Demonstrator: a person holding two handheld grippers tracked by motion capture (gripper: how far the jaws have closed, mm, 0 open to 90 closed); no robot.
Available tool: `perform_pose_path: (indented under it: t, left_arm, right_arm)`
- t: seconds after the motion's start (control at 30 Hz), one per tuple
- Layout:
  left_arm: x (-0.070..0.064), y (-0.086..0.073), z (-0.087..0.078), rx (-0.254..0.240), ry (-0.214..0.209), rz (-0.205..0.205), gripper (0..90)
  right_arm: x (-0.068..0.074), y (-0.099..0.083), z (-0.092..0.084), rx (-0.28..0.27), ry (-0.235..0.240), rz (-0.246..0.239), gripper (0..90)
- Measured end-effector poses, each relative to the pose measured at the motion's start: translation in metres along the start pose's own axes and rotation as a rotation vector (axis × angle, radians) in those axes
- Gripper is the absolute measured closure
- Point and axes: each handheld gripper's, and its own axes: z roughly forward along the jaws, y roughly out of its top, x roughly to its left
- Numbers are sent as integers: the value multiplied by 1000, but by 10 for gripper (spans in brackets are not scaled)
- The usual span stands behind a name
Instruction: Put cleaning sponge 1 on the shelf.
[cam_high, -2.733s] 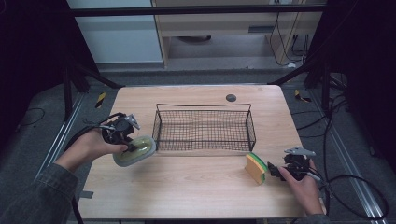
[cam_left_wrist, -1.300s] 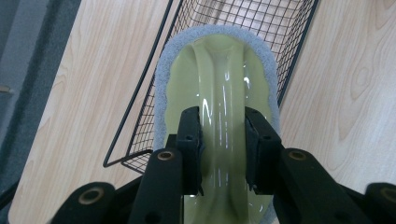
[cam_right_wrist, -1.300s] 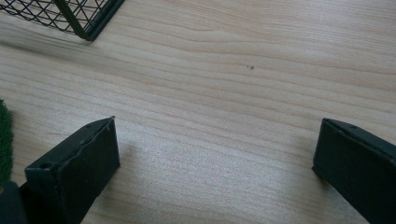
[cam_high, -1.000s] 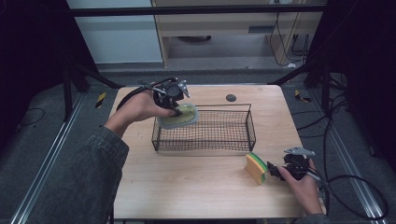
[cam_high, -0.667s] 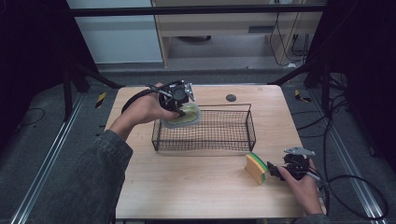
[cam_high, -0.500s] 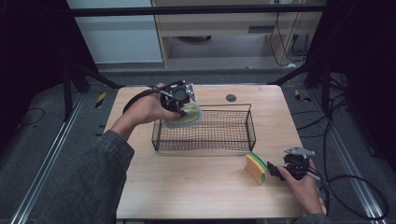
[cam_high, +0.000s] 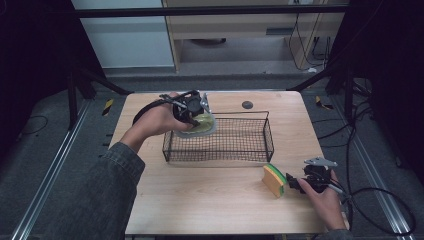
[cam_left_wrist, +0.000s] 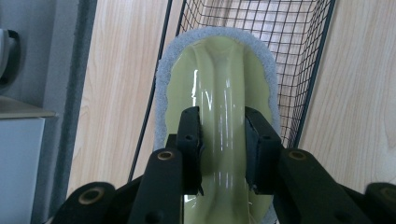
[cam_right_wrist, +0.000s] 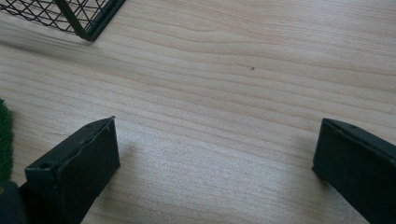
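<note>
Dark curtains and metal rails hem in the pale wooden table (cam_high: 210, 200), where a black wire basket (cam_high: 220, 140) stands near the middle. Compared with a few seconds back, the left gripper (cam_high: 197, 112) has carried the pale green scrubber (cam_high: 200, 122) up from the table's left side and now holds it over the basket's left end, at the rim; in the last second it has barely drifted. The right gripper (cam_high: 295, 184) has not budged: it rests on the table at the near right, just beside the yellow and green sponge (cam_high: 274, 180).

From above, the hand hides the grip. The left gripper view lays it bare: both black pads (cam_left_wrist: 189, 140) pinch the scrubber's glossy arched handle (cam_left_wrist: 223, 116), with its grey fuzzy edge (cam_left_wrist: 163, 93) overhanging the basket wire. The right gripper view shows that gripper's jaws spread wide over bare wood, a sliver of green sponge (cam_right_wrist: 4, 140) at the left edge and a basket corner (cam_right_wrist: 88, 23) above.
</note>
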Motion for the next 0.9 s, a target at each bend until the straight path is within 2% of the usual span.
perform_pose_path:
  t: [0.27, 0.57, 0.73, 0.9]
  left_arm:
    - [1, -5, 5, 2, 1, -12, 702]
    - [-1, -11, 18, 22, -5, -1, 702]
    - [-2, -15, 27, 26, -17, 10, 702]
    - [-3, -22, 34, 34, -31, 0, 702]
  right_arm:
    - [0, 0, 0, -1, 1, -1, 5]
    - [0, 0, 1, -2, 0, -1, 5]
    - [0, 0, 1, -3, 0, -1, 5]
    - [0, 0, 1, -4, 0, -2, 5]
